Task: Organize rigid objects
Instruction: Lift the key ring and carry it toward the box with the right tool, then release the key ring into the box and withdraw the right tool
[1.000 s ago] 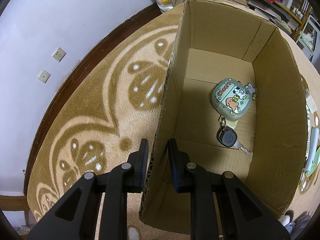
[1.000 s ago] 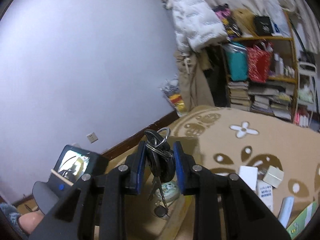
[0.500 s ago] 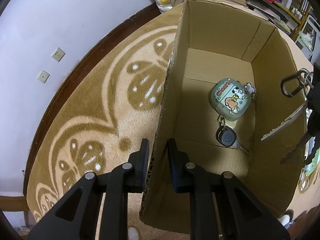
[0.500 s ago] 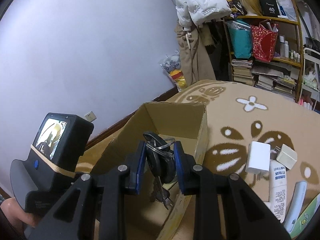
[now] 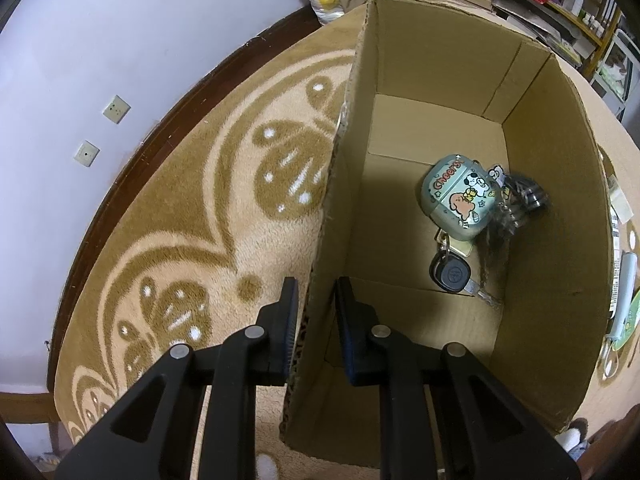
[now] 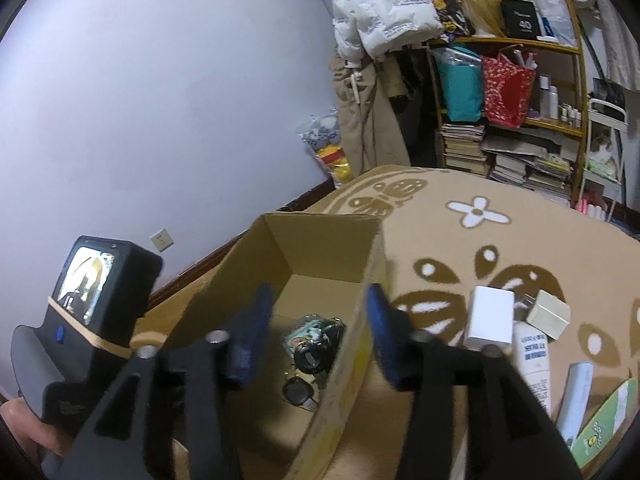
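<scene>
So the bunch of keys is a blur in the left wrist view, right beside the cartoon earbud case inside the cardboard box, and I can't tell whether it's landed or is mid-drop. The right gripper has just been opening its jaws and there's nothing between them now, they hang spread over the near end of the box. The left gripper has its jaws clamped on the box's side wall, one pad outside and one inside, holding the thing steady on the carpet. What could go wrong from here, in my opinion: keys are heavy and bouncy for their size, so they could clatter onto the earbud case and scuff it, or tangle their rings with the black car key that's already lying on the box floor just beside the case. Not a disaster, but messy if anyone wants to sort them later. Bigger risk is the box itself. It's light cardboard, and if the left jaws tug or twist that wall while the right hand pulls away, the wall could bend or the whole box could skate on the carpet and tip. Also the right jaws sit close over the box's rim, so a sloppy exit could hook the edge. And there's more stuff waiting outside on the carpet, a white charger block, a small cream box and a white tube all huddled together, so grabbing one could easily nudge its neighbours.
</scene>
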Action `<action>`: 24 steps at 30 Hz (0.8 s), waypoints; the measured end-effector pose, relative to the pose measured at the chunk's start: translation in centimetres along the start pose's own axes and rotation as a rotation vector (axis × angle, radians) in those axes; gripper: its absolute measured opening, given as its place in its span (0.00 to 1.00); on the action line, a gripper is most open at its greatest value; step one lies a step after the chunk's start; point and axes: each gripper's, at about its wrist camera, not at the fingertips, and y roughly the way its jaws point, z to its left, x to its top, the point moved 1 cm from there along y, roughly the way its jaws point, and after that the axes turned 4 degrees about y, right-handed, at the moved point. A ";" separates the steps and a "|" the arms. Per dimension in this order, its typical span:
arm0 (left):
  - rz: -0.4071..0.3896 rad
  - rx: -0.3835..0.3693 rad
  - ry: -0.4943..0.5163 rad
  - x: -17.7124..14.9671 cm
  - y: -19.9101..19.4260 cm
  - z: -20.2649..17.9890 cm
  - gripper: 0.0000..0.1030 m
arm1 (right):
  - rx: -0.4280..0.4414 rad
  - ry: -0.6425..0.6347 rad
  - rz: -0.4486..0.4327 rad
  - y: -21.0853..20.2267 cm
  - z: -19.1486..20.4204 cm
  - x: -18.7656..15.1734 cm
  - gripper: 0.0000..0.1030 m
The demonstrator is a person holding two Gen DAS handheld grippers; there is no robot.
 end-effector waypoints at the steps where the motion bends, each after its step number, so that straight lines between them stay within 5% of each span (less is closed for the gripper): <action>1: 0.001 -0.002 0.000 0.0 0.0 0.0 0.17 | -0.009 0.006 0.001 0.0 -0.2 0.0 0.61; 8: -0.001 -0.002 0.001 0.0 0.1 0.1 0.17 | -0.113 0.061 0.030 -0.3 -3.3 -0.4 0.92; 18: 0.000 -0.003 -0.001 0.0 0.2 0.3 0.17 | -0.291 0.171 0.160 -0.9 -9.3 -2.0 0.93; 24: 0.000 -0.001 0.000 0.0 0.2 0.3 0.18 | -0.313 0.199 0.236 -0.9 -11.0 -2.9 0.93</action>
